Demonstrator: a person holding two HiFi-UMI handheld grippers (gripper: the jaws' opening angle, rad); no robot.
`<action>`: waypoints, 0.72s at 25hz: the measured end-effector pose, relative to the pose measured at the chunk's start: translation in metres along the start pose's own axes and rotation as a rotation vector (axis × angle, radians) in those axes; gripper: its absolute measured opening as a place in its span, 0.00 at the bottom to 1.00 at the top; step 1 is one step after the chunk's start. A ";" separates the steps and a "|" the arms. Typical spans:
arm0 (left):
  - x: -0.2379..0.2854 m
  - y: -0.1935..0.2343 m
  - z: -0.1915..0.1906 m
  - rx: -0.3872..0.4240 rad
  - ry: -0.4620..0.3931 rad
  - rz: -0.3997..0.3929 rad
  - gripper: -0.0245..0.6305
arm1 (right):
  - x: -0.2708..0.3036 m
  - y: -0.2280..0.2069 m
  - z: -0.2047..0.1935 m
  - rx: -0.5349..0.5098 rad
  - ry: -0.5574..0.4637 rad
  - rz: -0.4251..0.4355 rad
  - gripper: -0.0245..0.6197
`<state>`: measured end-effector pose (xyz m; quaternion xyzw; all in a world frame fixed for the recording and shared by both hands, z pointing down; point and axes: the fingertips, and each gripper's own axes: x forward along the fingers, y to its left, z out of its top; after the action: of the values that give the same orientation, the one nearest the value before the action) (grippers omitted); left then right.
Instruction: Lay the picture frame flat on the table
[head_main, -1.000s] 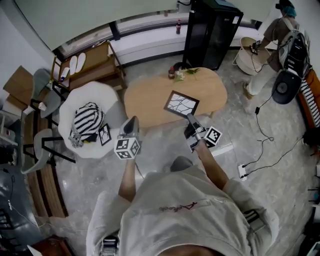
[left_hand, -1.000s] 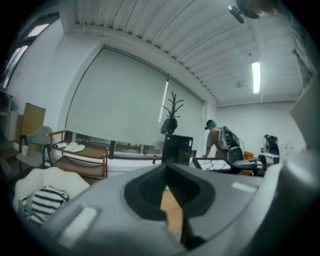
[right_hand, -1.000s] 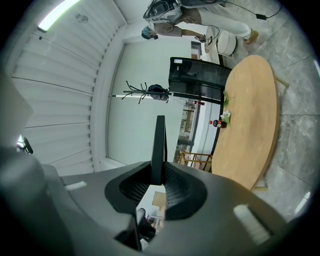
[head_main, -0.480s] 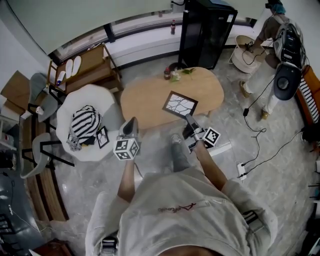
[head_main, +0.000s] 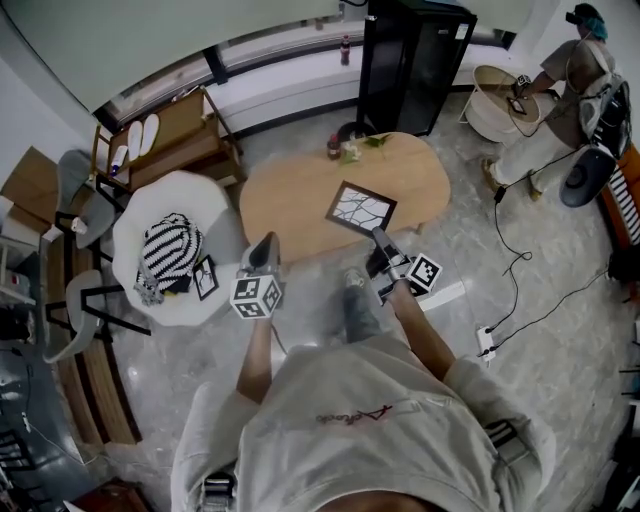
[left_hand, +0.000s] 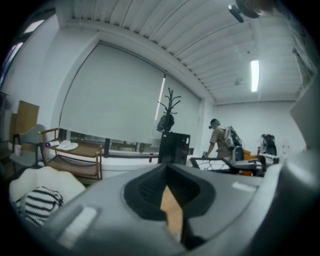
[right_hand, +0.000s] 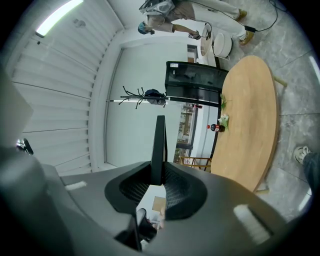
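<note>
Fingers of the right gripper (head_main: 380, 238) pinch the near edge of the picture frame (head_main: 361, 208) over the wooden desk (head_main: 290, 195); left gripper (head_main: 266, 244) fingers meet, holding nothing.

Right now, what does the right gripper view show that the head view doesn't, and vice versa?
Right gripper view only: the picture frame's thin edge pinched between the fingers, and a coat stand. Head view only: the frame's white, black-lined face, the left gripper, a striped bag. Both: the wooden table and black cabinet.
</note>
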<state>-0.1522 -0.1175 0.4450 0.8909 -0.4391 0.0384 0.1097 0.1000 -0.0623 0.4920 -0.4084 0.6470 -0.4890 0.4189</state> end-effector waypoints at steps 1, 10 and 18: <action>0.005 0.002 0.002 0.001 0.001 0.001 0.04 | 0.004 -0.001 0.004 0.001 0.001 -0.001 0.15; 0.066 0.033 0.030 0.011 -0.011 0.031 0.04 | 0.075 -0.011 0.048 -0.003 0.031 0.010 0.15; 0.126 0.049 0.055 0.012 -0.014 0.068 0.04 | 0.141 -0.016 0.089 0.000 0.086 0.036 0.15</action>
<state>-0.1154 -0.2569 0.4208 0.8763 -0.4698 0.0384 0.0998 0.1408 -0.2234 0.4722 -0.3752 0.6717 -0.4983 0.3996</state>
